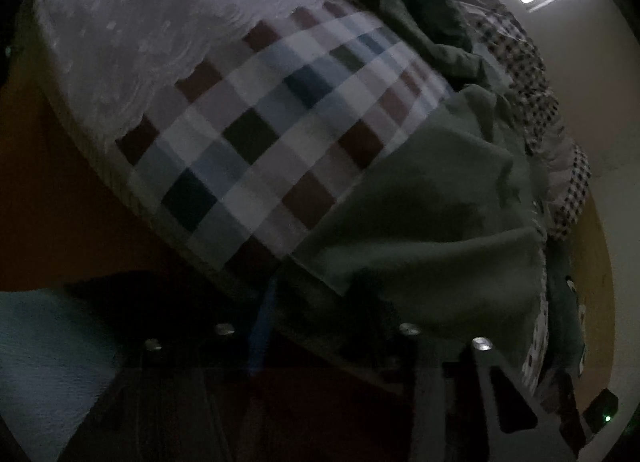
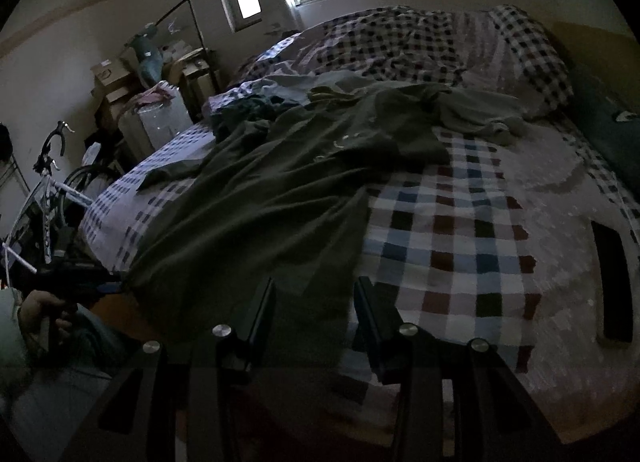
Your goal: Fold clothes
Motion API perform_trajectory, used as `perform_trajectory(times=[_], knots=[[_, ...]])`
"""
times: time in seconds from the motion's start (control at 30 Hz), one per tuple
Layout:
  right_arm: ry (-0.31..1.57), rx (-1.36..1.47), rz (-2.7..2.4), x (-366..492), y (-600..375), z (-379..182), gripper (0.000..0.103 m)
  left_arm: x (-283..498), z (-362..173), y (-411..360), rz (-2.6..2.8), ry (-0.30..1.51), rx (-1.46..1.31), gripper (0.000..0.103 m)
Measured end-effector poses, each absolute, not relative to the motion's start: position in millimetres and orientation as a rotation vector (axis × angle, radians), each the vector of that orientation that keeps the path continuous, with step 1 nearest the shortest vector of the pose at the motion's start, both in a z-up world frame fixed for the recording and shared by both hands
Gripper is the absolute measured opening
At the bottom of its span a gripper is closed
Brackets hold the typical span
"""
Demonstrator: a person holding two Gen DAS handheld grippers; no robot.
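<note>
Dark green cloth garment (image 2: 280, 182) spread across checked bedspread (image 2: 452, 242).
Right gripper (image 2: 314, 302) half open over garment's near hem, gripping nothing; left gripper (image 2: 102, 284) at garment's left corner, possibly pinching it, too dark to tell.

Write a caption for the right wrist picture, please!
Right gripper poised at the hem of a dark green garment spread across a checked bed.
</note>
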State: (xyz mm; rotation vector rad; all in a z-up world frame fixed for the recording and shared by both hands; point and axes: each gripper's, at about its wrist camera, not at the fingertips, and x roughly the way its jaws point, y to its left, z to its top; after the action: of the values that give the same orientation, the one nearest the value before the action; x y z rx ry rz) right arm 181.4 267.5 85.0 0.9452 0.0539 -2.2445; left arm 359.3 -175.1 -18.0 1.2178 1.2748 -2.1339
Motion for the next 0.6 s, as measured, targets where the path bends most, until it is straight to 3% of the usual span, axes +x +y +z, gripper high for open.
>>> perform_trajectory(times=[0.13, 0.27, 0.37, 0.47, 0.53, 0.6], knots=[[0.088, 0.942, -2.227, 180.7, 254.2, 84.2, 0.043, 362.7, -27.8, -179.4, -2.108, 1.32, 1.23, 0.031], [0.117, 0.947, -2.214, 180.6, 244.5, 81.8, 0.043, 367.2, -39.5, -178.1, -2.032, 1.311, 1.321, 0.009], [0.133, 0.955, -2.208, 180.5, 240.0, 79.9, 0.043, 367.9, -49.9, -172.9, -1.973, 1.313, 1.406, 0.007], [0.137, 0.972, -2.213, 177.9, 237.9, 77.5, 0.043, 369.0, -43.4, -167.9, -1.987, 1.254, 1.409, 0.01], [0.134, 0.989, -2.218, 175.4, 237.9, 75.3, 0.043, 373.2, -40.1, -168.3, -1.975, 1.242, 1.392, 0.02], [0.126, 1.006, -2.226, 172.9, 239.0, 73.4, 0.043, 378.9, -37.3, -170.9, -1.953, 1.243, 1.367, 0.042]])
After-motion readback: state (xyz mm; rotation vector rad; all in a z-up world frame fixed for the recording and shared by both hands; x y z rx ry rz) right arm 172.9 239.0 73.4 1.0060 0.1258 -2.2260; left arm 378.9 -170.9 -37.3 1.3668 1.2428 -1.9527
